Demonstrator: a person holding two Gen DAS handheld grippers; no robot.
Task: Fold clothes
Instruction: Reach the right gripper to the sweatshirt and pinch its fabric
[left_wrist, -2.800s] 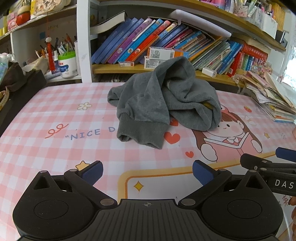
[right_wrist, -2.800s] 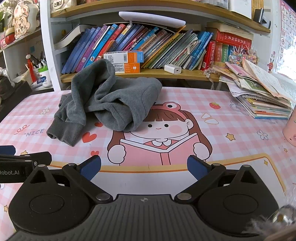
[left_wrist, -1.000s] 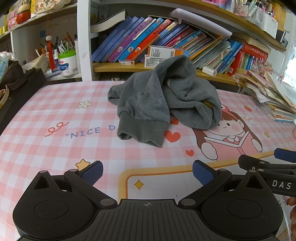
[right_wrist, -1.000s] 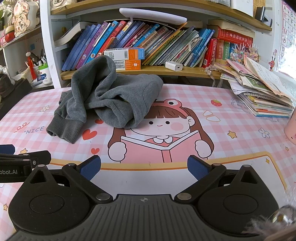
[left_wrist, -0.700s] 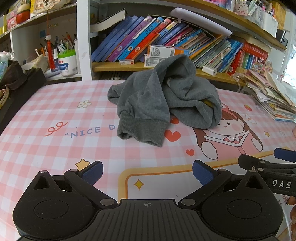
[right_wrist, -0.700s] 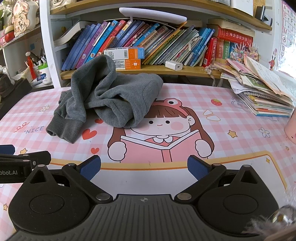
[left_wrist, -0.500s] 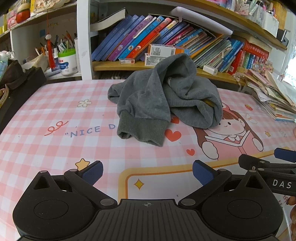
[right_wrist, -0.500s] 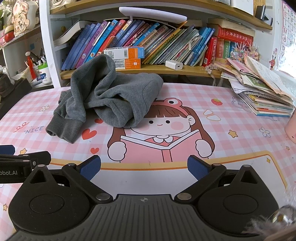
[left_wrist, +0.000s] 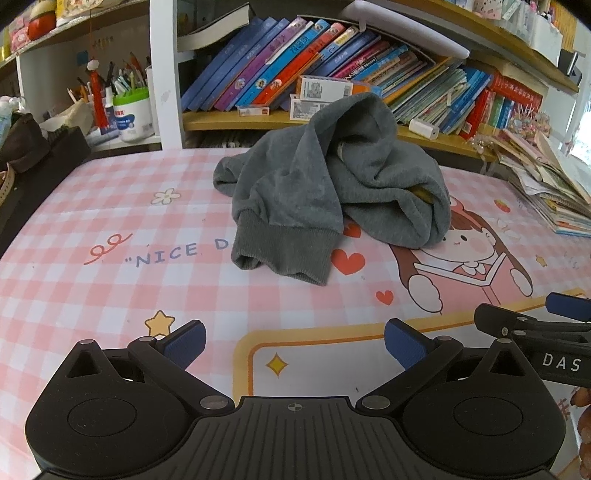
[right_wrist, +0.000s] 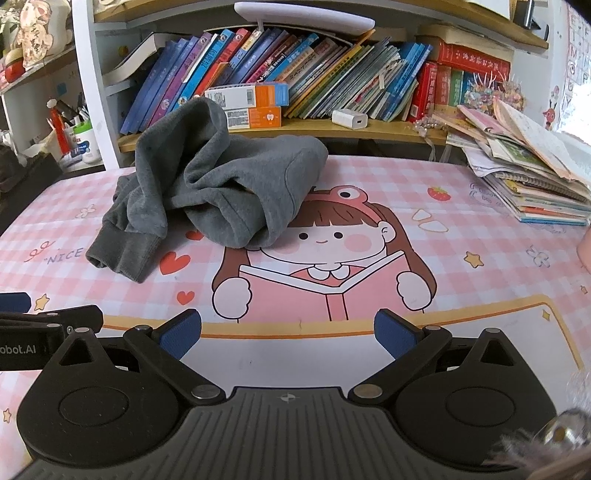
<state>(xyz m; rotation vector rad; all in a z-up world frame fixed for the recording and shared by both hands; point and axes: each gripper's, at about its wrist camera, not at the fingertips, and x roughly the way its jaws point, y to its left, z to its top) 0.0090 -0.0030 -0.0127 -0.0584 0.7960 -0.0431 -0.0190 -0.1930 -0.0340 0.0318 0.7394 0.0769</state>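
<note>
Presently: grey sweatshirt (left_wrist: 328, 192) crumpled on table (left_wrist: 110, 295) near bookshelf (right_wrist: 295, 127), untouched. Left tool (left_wrist: 293, 341) spread wide, empty. Right tool (right_wrist: 288, 332) likewise wide, empty, well short of garment.

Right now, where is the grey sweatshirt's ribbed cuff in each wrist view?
Left wrist: ribbed cuff at centre, just right of the "NICE" lettering.
Right wrist: ribbed cuff at left of centre, again just right of "NICE".
Shared landmark: that lettering.

Wooden bookshelf (right_wrist: 295, 127) (crammed with books) behind a pink checked table (left_wrist: 110, 206) — daylight at right.
</note>
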